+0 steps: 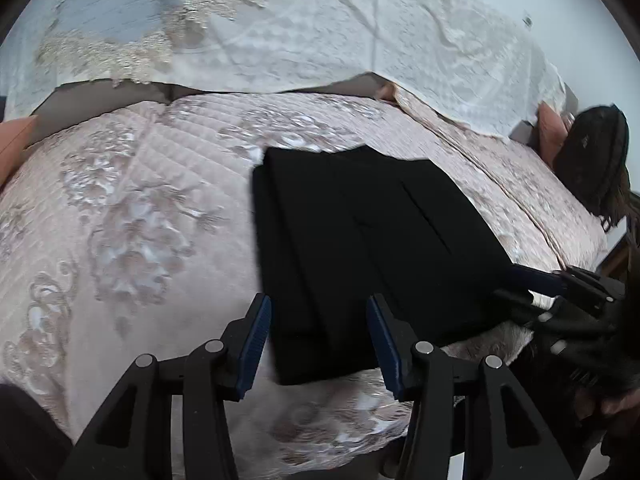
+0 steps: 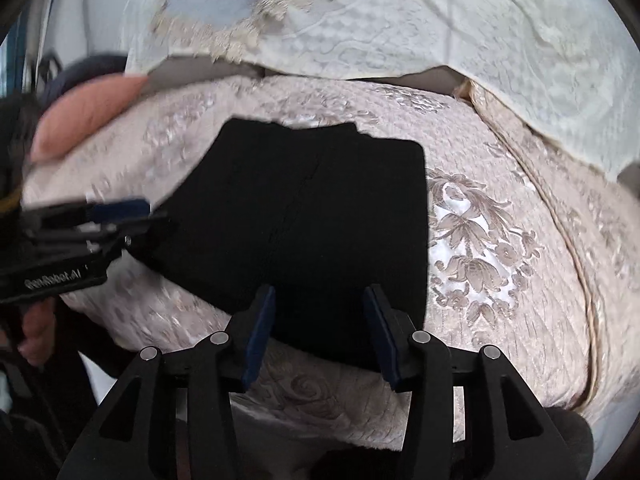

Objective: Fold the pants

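1. Fingers [image 1: 256,344] of the left gripper [image 1: 320,340] stand spread, hovering at the near edge of the black pants [image 1: 360,248].
2. Right gripper [image 2: 320,332] fingers [image 2: 260,332] are likewise spread, pinching nothing.
3. Pants lie folded flat on the pink quilted bed [image 1: 140,220].
4. A white embossed headboard [image 1: 320,28] stands behind the bed.

We see the black pants [image 1: 360,248] folded into a compact, flat, roughly rectangular bundle on the bed [image 1: 140,200], with layered edges stepping along one long side and a seam running down the top face.
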`<state>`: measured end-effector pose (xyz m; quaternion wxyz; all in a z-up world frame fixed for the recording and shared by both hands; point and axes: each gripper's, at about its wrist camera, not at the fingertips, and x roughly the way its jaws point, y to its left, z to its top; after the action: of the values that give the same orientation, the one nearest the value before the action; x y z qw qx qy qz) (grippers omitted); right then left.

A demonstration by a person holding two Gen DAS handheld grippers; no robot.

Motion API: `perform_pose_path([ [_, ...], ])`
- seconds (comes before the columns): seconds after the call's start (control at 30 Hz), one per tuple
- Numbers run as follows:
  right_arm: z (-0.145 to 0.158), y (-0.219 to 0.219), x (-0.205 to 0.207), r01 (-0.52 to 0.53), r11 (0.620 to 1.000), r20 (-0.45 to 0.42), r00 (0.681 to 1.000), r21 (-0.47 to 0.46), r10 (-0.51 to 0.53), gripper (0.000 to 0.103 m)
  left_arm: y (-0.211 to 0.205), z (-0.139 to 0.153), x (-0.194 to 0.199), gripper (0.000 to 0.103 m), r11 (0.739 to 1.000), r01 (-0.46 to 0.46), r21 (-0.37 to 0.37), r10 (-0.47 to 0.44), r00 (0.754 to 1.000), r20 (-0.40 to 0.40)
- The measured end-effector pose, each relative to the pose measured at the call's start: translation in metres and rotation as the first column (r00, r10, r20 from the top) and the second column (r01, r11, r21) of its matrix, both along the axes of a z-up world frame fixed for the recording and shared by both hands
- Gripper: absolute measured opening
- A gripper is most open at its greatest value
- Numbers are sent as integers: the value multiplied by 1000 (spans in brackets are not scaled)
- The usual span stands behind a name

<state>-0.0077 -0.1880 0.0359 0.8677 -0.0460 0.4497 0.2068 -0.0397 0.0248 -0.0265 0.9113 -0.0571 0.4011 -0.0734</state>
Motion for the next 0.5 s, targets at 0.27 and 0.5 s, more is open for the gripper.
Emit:
perform_pose_path([
  [0.27,5,-36,21,97,990,-53,994,100,-92,47,35,5,13,53,995,-75,-67,74,997,-19],
  [0.5,-6,-52,53,134,972,-132,985,194,-110,47,38,1,39,53,987,-57,-148,50,998,-48],
])
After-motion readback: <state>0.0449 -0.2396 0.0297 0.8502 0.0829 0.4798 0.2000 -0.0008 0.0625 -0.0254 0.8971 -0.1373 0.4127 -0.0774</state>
